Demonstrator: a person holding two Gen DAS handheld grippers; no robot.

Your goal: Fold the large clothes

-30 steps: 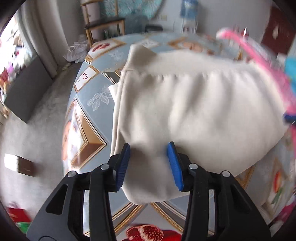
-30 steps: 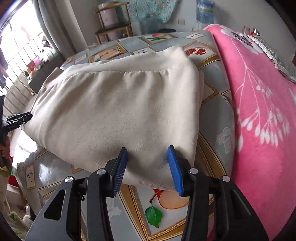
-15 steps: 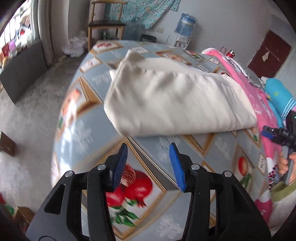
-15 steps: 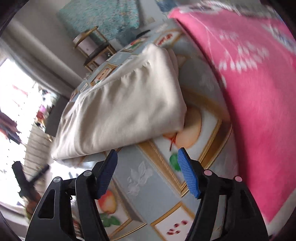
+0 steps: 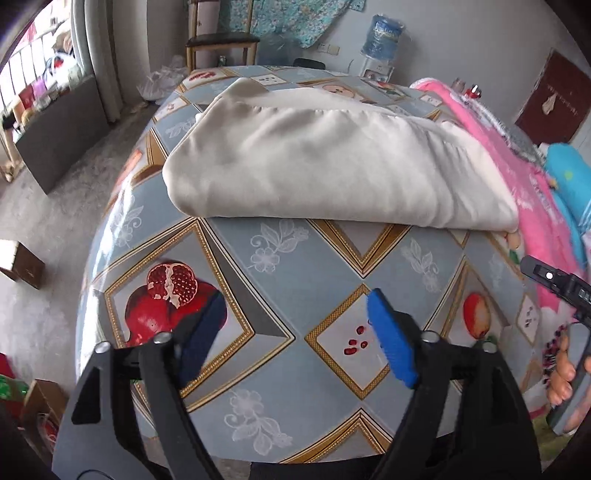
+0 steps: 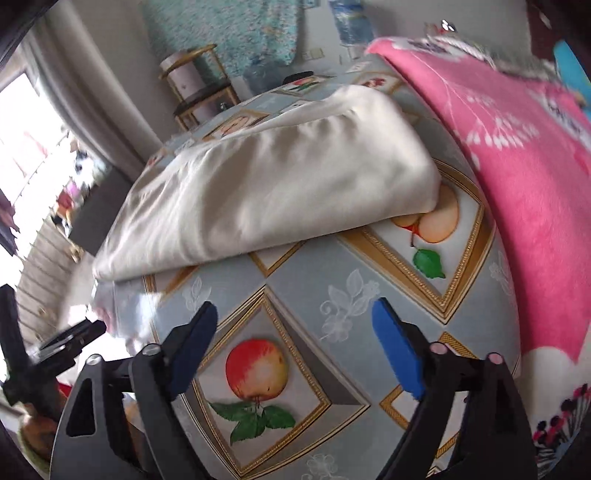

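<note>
A cream garment lies folded into a thick rectangle on the table with the fruit-print cloth; it also shows in the right wrist view. My left gripper is open and empty, hovering over the table in front of the garment's near fold. My right gripper is open and empty, also short of the garment, over the cloth. The right gripper shows at the right edge of the left wrist view; the left gripper shows at the left edge of the right wrist view.
A pink blanket lies along the table's right side beside the garment, also in the left wrist view. A wooden chair and a water bottle stand behind the table. Boxes sit on the floor at left.
Both grippers let go of the garment's edge and pulled back toward the near side of the table. Their jaws opened wider. The garment now rests folded on the table.
</note>
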